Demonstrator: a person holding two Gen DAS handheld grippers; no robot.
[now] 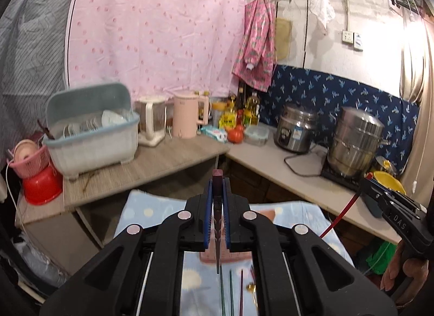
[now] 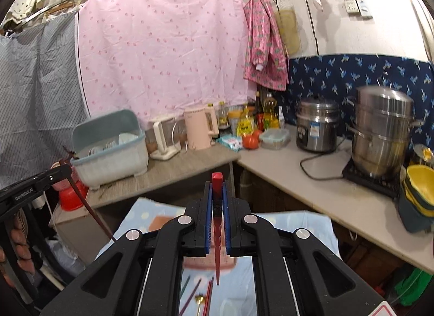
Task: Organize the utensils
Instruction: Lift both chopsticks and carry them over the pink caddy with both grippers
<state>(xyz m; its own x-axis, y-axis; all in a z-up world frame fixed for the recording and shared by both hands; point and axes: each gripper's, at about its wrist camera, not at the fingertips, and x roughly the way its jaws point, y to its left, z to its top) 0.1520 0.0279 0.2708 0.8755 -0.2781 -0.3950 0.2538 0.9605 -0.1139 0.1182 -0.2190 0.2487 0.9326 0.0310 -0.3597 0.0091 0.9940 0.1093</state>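
We hold one chopstick in each gripper
Our left gripper (image 1: 217,202) pinches a dark purple chopstick (image 1: 217,223); our right gripper (image 2: 217,204) pinches a red chopstick (image 2: 217,223).

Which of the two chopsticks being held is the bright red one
The red chopstick clamped in the right gripper. The left gripper holds the dark maroon chopstick.

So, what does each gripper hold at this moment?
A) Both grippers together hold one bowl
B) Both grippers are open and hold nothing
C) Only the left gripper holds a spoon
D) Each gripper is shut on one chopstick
D: the left gripper is shut on a dark purple chopstick, and the right gripper is shut on a red chopstick.
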